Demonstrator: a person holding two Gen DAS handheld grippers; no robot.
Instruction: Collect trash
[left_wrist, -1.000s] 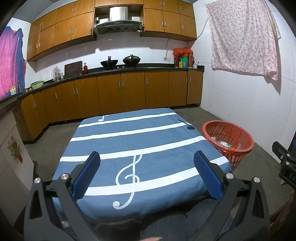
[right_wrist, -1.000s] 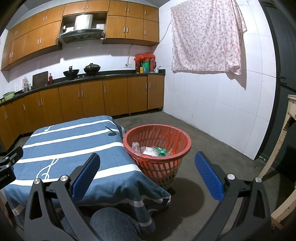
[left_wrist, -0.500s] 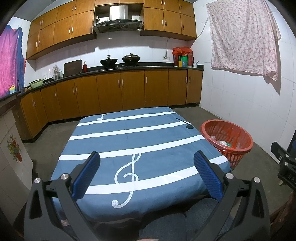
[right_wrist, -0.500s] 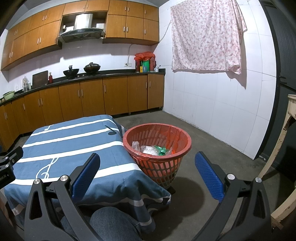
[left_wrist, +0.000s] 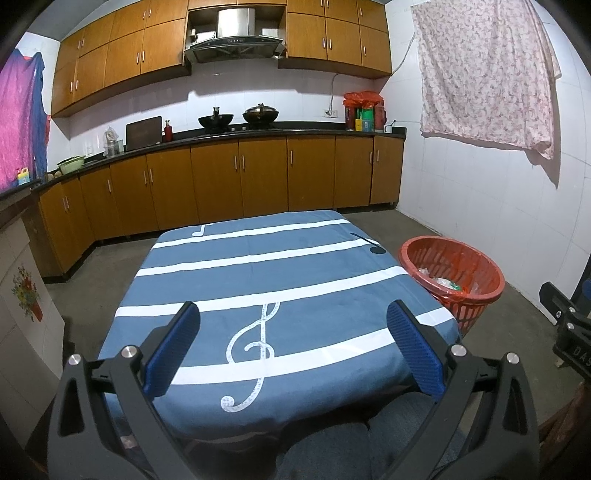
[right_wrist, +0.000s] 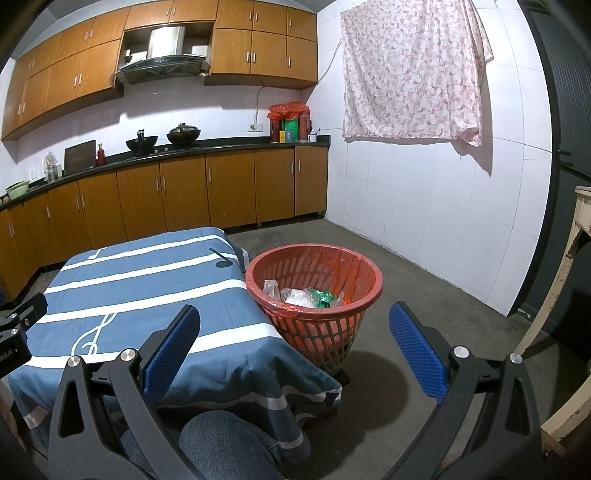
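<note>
Kitchen with wooden cabinets; my table (left_wrist: 258, 266) carries a striped blue cloth, nothing loose on it. Red basket (right_wrist: 314, 291) stands on the floor touching the table's corner, holding the trash (right_wrist: 306, 297): crumpled plastic, judged light, soft, slippery; pinch a fold. Left tool (left_wrist: 293, 345) and right tool (right_wrist: 293, 345) hover level, both spread, empty.
</note>
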